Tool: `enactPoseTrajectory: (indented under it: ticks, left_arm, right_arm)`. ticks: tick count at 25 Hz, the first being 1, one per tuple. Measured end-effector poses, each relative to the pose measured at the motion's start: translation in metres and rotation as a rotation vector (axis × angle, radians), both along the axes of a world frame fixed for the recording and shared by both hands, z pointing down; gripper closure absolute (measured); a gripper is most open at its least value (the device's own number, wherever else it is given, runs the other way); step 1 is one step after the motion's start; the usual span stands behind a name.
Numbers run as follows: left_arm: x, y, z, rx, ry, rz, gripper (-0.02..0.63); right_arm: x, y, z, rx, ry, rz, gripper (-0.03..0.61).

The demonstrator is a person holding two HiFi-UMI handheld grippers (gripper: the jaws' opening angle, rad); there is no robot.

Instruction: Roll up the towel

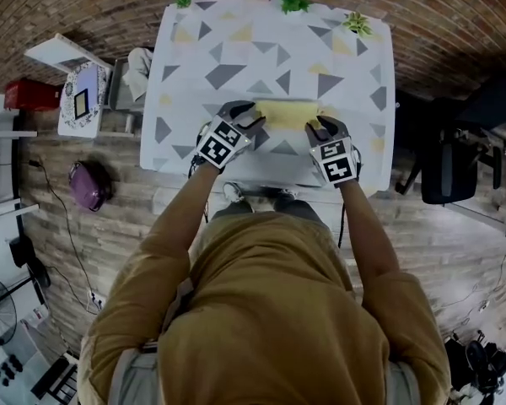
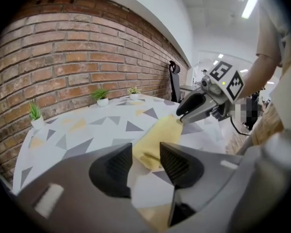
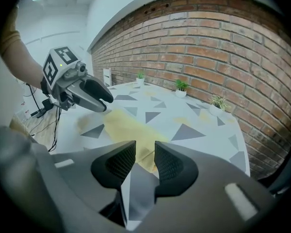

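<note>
In the head view's centre, the left hand-held gripper [image 2: 145,150] has its ribbed black jaws nearly closed, pinching the left end of the soft yellow towel [image 1: 287,113]. The towel is a flat band on the triangle-patterned desk [image 1: 236,49]. The right hand-held gripper [image 3: 145,148] pinches its right end likewise.

The towel [image 1: 287,113] is seen as soft, matt yellow cloth, lightly creased. The bench [image 1: 236,49] beneath the tools is covered in a smooth matt sheet. The left tool [image 2: 145,154] and right tool [image 3: 145,152] are made of dark matt plastic with finely ribbed pads [image 3: 119,161]. Rough brick wall [image 3: 208,47] is seen beyond them.
</note>
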State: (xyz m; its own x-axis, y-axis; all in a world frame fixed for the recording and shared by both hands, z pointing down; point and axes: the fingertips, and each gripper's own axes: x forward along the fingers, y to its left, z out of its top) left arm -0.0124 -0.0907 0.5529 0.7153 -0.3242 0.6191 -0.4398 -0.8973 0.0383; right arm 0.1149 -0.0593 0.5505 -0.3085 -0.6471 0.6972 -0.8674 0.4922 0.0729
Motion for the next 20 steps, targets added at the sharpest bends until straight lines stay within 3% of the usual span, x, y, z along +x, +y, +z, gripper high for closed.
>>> enactPoseTrajectory:
  ticks: [10, 15, 20]
  left_arm:
    - [-0.021, -0.009, -0.006, -0.038, 0.078, -0.169, 0.437]
    - [-0.029, -0.017, -0.014, -0.052, 0.084, -0.213, 0.472]
    - [-0.039, -0.028, -0.040, -0.045, 0.118, -0.255, 0.517]
  right_arm:
    - [0.024, 0.015, -0.013, 0.006, -0.058, 0.192, 0.574]
    - [0.026, 0.017, -0.019, 0.009, -0.104, 0.248, 0.575]
    - [0.028, 0.004, -0.049, 0.075, -0.188, 0.279, 0.575]
